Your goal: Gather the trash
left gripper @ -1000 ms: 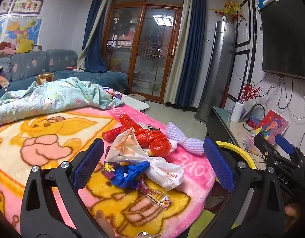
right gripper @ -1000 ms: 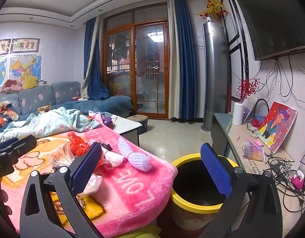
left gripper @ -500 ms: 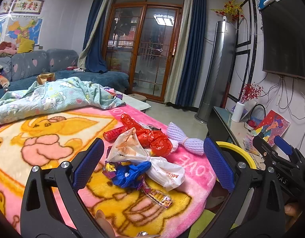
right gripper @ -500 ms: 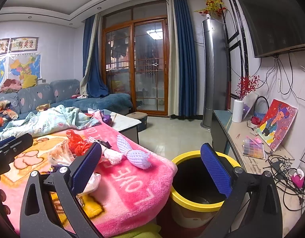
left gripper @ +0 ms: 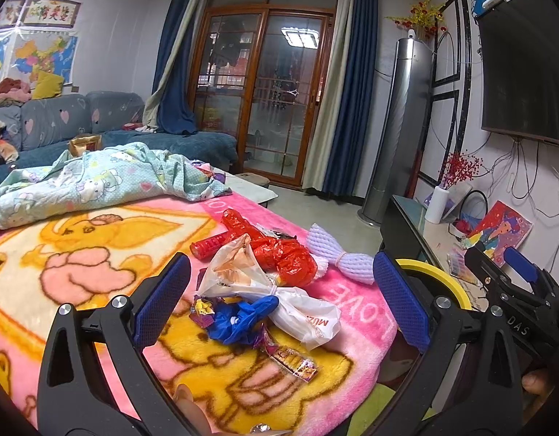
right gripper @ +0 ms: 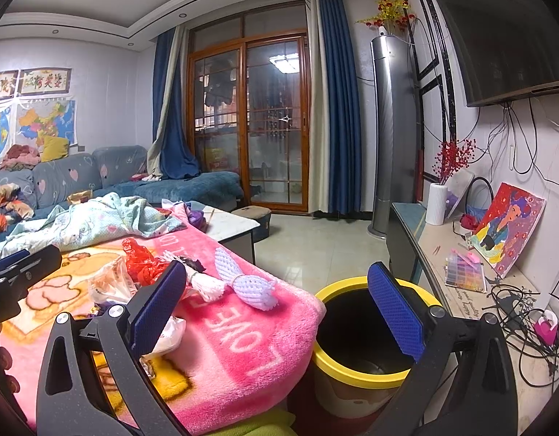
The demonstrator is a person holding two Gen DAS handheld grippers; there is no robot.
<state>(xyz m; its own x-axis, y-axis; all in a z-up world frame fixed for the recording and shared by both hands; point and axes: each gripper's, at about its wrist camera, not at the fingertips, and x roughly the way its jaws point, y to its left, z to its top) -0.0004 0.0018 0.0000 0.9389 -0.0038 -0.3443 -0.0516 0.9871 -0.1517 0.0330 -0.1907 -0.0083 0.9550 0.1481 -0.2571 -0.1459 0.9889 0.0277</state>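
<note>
Clearly light and crinkly, the trash pile lies on the pink blanket just left of the yellow bin, best pinched at the white bag's knot, both tools spread empty.

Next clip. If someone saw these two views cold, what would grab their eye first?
Probably the heap of trash on the pink cartoon blanket: a red plastic bag, a white plastic bag and a crumpled blue glove lying between the open left gripper. Next, the yellow-rimmed bin standing open beside the blanket's edge, framed by the open right gripper.
</note>
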